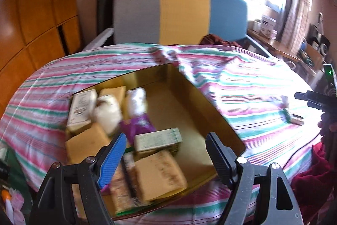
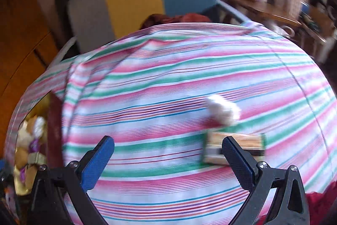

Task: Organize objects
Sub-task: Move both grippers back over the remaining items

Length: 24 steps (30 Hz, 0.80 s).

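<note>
A gold box lies on the striped cloth and holds several items: a white carton, white wrapped bundles, a purple packet, a green-white carton and tan packets. My left gripper is open and empty above the box's near part. My right gripper is open and empty over the cloth. A green-edged packet and a white bundle lie on the cloth by the right finger. They also show in the left wrist view.
A striped cloth covers the table. A grey, yellow and blue chair stands behind it, with a dark red cloth on its seat. A wooden cabinet is at left, a cluttered desk at right. The box's edge shows at left.
</note>
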Each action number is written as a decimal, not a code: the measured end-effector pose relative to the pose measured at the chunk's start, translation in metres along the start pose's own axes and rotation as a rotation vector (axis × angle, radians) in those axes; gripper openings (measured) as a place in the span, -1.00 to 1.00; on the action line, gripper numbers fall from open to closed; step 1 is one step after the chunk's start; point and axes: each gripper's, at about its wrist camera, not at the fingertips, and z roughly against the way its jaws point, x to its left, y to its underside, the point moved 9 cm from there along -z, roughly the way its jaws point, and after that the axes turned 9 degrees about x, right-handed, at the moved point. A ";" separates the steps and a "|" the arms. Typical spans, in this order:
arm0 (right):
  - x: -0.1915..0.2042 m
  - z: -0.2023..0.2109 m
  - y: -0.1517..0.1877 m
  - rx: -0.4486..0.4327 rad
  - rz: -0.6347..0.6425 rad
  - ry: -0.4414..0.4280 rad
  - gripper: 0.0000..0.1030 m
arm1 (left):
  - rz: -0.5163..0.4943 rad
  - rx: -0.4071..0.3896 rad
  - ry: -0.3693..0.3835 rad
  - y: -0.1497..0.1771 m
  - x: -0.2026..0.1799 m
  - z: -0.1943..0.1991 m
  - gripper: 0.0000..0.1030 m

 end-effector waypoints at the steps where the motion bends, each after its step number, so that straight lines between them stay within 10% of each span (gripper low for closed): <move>1: -0.017 0.000 -0.003 -0.006 -0.039 0.008 1.00 | -0.011 0.008 0.013 -0.002 -0.008 -0.003 0.53; 12: -0.134 0.015 0.001 -0.107 -0.558 -0.075 1.00 | -0.182 0.051 0.200 -0.032 -0.124 -0.023 0.51; 24: -0.136 0.016 0.000 -0.130 -0.645 -0.191 1.00 | -0.340 0.209 0.407 -0.052 -0.271 -0.084 0.28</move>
